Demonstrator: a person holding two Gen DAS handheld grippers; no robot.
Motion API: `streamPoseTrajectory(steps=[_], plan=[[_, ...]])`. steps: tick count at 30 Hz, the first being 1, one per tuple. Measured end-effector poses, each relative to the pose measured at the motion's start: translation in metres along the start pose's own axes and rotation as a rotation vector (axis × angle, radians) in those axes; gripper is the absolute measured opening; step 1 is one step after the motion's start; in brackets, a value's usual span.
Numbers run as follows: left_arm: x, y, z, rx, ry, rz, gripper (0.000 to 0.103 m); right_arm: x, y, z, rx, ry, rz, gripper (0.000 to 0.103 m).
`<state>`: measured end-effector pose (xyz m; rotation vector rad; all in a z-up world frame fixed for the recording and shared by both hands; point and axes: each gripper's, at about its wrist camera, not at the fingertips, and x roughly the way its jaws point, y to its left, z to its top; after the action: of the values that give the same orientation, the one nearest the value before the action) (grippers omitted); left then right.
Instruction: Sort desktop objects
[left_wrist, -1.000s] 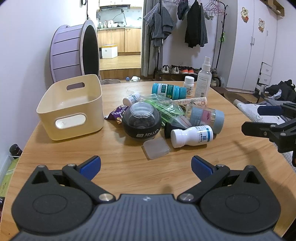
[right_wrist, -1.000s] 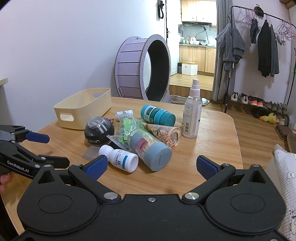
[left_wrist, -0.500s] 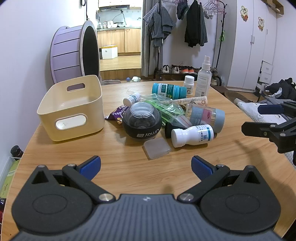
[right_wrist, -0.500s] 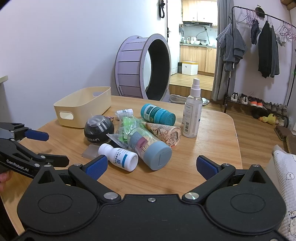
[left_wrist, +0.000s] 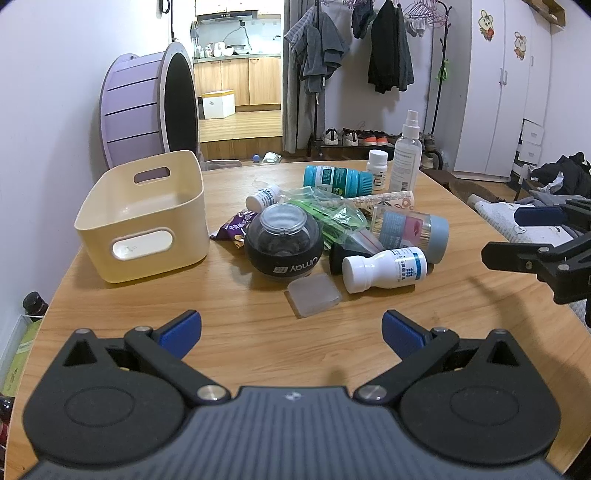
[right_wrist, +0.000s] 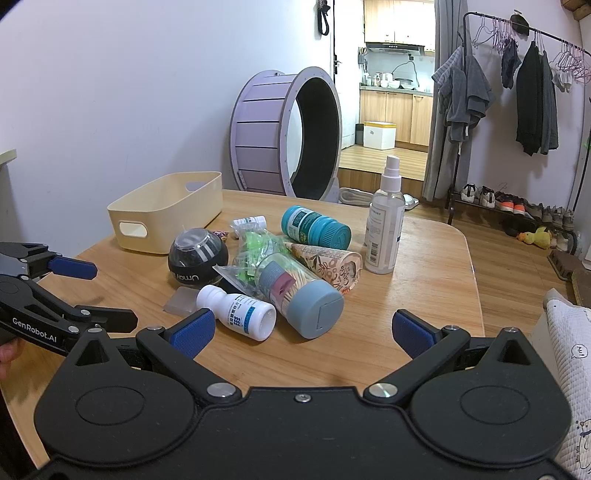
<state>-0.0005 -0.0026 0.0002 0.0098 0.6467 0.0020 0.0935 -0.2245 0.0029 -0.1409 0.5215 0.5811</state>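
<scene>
A pile of small things is sitting in the middle of the table (left_wrist: 229, 332). The yellow bin (left_wrist: 144, 218) is sitting near the table's left edge, just beside the pile, and nothing is showing inside it.

In the pile, a black ball (left_wrist: 282, 247) is lying closest to the bin. A white bottle (left_wrist: 384, 269) is lying on its side toward the near edge, with a small clear box (left_wrist: 313, 295) just beside it. A jar with a grey lid (right_wrist: 295, 299) is lying on its side too, touching a green bag (left_wrist: 328, 214). A teal bottle (right_wrist: 316, 226) is lying farther back, and a spray bottle (right_wrist: 384, 225) is standing up toward the far edge.

The left gripper (left_wrist: 291, 328) is hanging over the near edge with its fingers wide apart, holding nothing. The right gripper (right_wrist: 303, 326) is hanging over the right side of the table, fingers wide apart too, holding nothing.

So all the things are lying out on the table and none are showing in the bin. The whole pile is left to sort.
</scene>
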Motion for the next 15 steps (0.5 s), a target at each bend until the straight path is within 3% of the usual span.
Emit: streamPoseTrajectory(steps=[9, 15], plan=[[-0.0012, -0.0010, -0.0005, -0.003, -0.011, -0.008, 0.103, 0.0032, -0.0028, -0.0019, -0.005, 0.003, 0.023, 0.103], [-0.0065, -0.0038, -0.0024, 0.032, -0.069, -0.022, 0.103, 0.0076, -0.0044, 0.0012, -0.033, 0.004, 0.028, 0.102]])
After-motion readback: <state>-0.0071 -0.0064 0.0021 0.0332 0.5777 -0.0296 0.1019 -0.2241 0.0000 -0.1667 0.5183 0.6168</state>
